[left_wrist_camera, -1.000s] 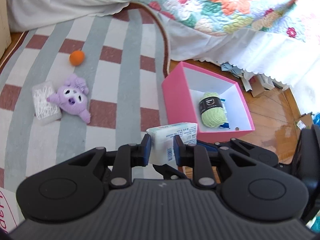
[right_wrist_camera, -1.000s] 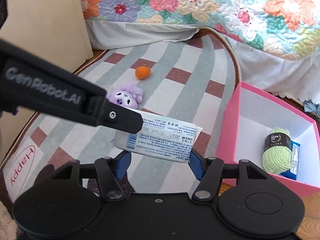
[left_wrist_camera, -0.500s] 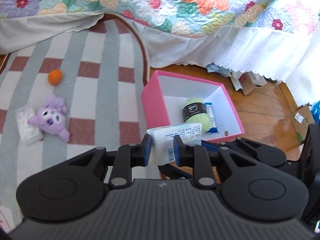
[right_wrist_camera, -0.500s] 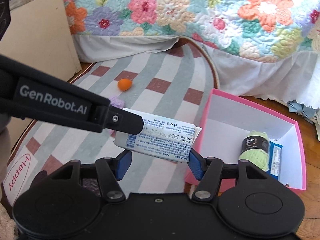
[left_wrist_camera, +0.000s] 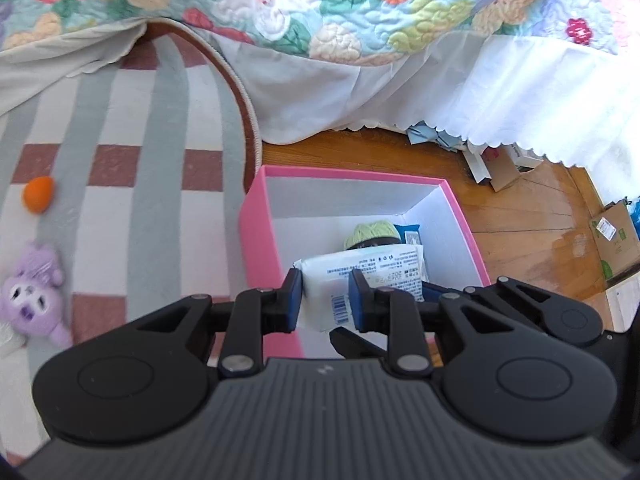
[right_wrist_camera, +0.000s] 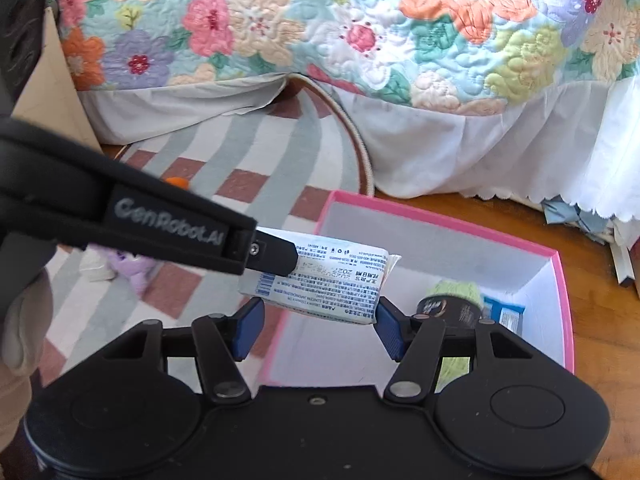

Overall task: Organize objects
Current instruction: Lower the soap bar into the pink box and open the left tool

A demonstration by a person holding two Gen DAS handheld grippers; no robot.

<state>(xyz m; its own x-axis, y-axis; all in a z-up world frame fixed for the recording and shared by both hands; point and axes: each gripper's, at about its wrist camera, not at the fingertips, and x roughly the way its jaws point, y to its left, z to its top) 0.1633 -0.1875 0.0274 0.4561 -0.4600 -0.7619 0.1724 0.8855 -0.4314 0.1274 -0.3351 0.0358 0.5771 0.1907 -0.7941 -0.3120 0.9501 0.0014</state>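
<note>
At the far left of the left wrist view, a purple plush toy with a white face (left_wrist_camera: pixel 30 296) lies on the grey, white and brick-red checked rug (left_wrist_camera: pixel 132 184), with a small orange ball (left_wrist_camera: pixel 38 199) near it, further up the rug. To their right, a pink cardboard box with a white inside (left_wrist_camera: pixel 256 236) sits on the wooden floor (left_wrist_camera: pixel 532 220), its left wall beside the rug's edge. In it lie a pale green ball of yarn with a black band (left_wrist_camera: pixel 372 234) and, touching it, a blue packet (left_wrist_camera: pixel 410 232).

The left tongs (left_wrist_camera: pixel 325 300) are clamped narrowly on one end of a white soft plastic pack with blue print and a barcode (left_wrist_camera: pixel 360 276), which hangs in the air over the near part of the box. In the right wrist view the right tongs (right_wrist_camera: pixel 316 322) grip the same pack (right_wrist_camera: pixel 332 288) across its longer side, blue pads pressing both ends. A flowered quilt with a white skirt (left_wrist_camera: pixel 400 40) hangs behind the box.
</note>
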